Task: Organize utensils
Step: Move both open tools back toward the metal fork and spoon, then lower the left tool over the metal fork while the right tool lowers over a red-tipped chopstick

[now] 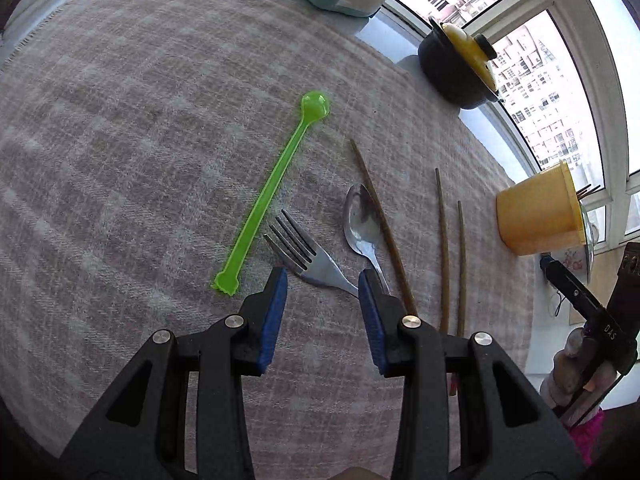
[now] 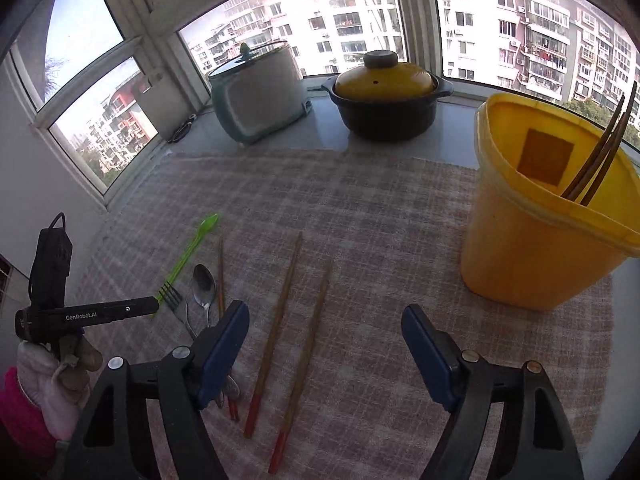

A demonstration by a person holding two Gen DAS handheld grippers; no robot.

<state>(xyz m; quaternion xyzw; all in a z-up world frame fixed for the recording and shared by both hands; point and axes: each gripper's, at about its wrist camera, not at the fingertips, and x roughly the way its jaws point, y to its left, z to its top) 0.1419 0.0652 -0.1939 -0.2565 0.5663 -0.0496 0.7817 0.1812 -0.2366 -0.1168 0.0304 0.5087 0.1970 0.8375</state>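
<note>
Left gripper jaws apart, empty, straddling metal fork neck on plaid cloth; right gripper wide apart over two chopsticks. Fork likely stiff, thin, slippery; best pinched across handle

Handles hidden behind the claws, edges cropped

Behind the left claw, the fork and spoon handles vanish; chopstick ends pass under its right finger. Right of the right claw, the bucket hides its chopsticks' lower ends, the frame cropping its rim.
</note>
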